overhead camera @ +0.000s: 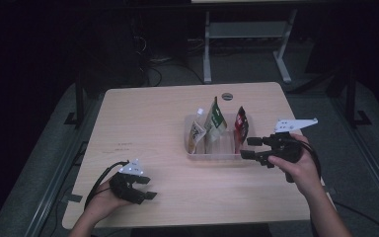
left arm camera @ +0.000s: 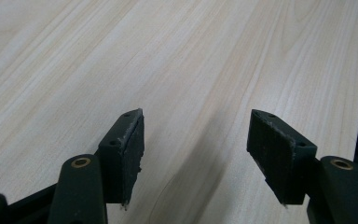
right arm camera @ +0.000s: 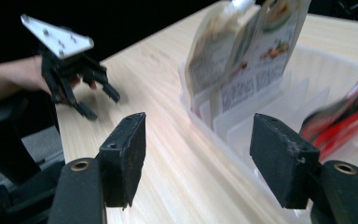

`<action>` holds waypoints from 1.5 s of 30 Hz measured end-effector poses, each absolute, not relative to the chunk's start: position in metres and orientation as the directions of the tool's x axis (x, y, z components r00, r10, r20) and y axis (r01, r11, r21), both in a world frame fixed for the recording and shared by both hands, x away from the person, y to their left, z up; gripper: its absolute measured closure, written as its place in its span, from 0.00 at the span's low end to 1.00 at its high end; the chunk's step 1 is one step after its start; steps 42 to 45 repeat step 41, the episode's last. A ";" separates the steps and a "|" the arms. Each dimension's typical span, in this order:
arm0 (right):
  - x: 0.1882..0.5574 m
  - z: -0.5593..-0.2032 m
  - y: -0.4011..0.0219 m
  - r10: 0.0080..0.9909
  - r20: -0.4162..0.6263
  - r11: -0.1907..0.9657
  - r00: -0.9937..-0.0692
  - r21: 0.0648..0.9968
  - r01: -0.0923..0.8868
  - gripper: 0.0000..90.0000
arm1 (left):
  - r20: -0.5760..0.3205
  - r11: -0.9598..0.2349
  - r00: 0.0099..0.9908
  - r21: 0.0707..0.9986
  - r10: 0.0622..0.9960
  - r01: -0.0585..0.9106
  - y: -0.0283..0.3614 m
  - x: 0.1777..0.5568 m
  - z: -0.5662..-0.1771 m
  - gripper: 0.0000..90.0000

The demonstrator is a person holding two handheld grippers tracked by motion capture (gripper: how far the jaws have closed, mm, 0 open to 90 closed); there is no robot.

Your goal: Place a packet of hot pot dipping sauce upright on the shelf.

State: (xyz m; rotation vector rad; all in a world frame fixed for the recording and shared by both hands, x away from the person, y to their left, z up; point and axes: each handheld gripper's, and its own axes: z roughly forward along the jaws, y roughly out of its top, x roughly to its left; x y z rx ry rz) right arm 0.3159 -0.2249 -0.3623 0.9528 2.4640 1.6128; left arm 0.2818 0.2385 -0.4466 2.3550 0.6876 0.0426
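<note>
A clear plastic tray [overhead camera: 212,157] with upright dividers stands right of the table's middle. In it stand a beige spouted pouch [overhead camera: 196,132], a green and white pouch [overhead camera: 215,121] and a red and black pouch [overhead camera: 241,126]. My right gripper [overhead camera: 246,148] hovers at the tray's right front corner, open, with nothing between its jaws. In the right gripper view [right arm camera: 198,154] the tray wall [right arm camera: 242,135], the beige pouch [right arm camera: 214,56] and the red pouch [right arm camera: 345,126] lie just ahead. My left gripper [overhead camera: 149,187] rests low near the front left, open over bare wood [left arm camera: 196,149].
The light wooden table [overhead camera: 153,123] has a small round cable port [overhead camera: 227,96] at its back edge. Dark floor and a white desk frame [overhead camera: 246,29] lie beyond. The left gripper [right arm camera: 101,105] also appears far off in the right gripper view.
</note>
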 end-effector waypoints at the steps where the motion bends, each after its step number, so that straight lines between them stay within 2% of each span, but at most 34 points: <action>1: 0.316 -0.362 -0.225 0.514 0.284 0.268 -0.810 0.843 0.466 0.39 | -0.148 -0.633 0.860 0.618 0.488 0.466 0.238 0.282 -0.447 0.40; 18: 0.295 -0.410 -0.230 0.558 0.290 0.364 -0.778 0.756 0.544 0.39 | -0.149 -0.637 0.863 0.616 0.483 0.463 0.239 0.282 -0.449 0.40; 25: 0.291 -0.424 -0.233 0.599 0.272 0.405 -0.753 0.709 0.578 0.40 | -0.148 -0.643 0.866 0.612 0.478 0.459 0.239 0.281 -0.449 0.40; 26: 0.290 -0.427 -0.232 0.615 0.241 0.436 -0.751 0.689 0.579 0.40 | -0.148 -0.645 0.867 0.612 0.476 0.458 0.239 0.281 -0.449 0.40; 32: 0.291 -0.431 -0.230 0.619 0.215 0.472 -0.755 0.666 0.577 0.40 | -0.143 -0.650 0.871 0.611 0.471 0.452 0.239 0.281 -0.450 0.40; 45: 0.290 -0.432 -0.231 0.616 0.229 0.464 -0.754 0.668 0.582 0.40 | -0.135 -0.657 0.875 0.611 0.465 0.442 0.237 0.282 -0.449 0.40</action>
